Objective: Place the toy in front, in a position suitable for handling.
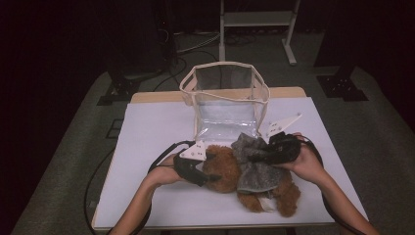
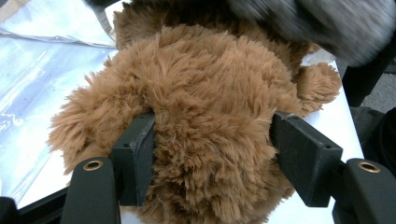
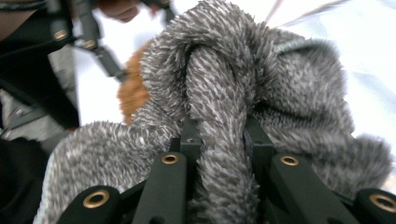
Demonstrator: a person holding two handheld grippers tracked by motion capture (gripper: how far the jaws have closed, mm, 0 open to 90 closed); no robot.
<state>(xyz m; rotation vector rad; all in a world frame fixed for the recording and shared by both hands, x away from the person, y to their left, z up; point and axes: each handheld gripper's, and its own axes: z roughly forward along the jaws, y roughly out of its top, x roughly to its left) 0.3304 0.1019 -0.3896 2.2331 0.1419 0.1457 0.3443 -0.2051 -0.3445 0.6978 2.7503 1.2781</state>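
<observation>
A clear plastic bag with cream fabric trim [image 1: 225, 93] stands open on the white table [image 1: 156, 127] — just beyond both tools, near the far edge.

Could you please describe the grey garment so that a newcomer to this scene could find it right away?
Start from the white table and the clear bag standing at its far edge. Just in front of the bag lies a brown plush bear. The grey garment is the fuzzy knit draped over the bear, pinched in the right tool; nothing else here is grey and woolly.
</observation>
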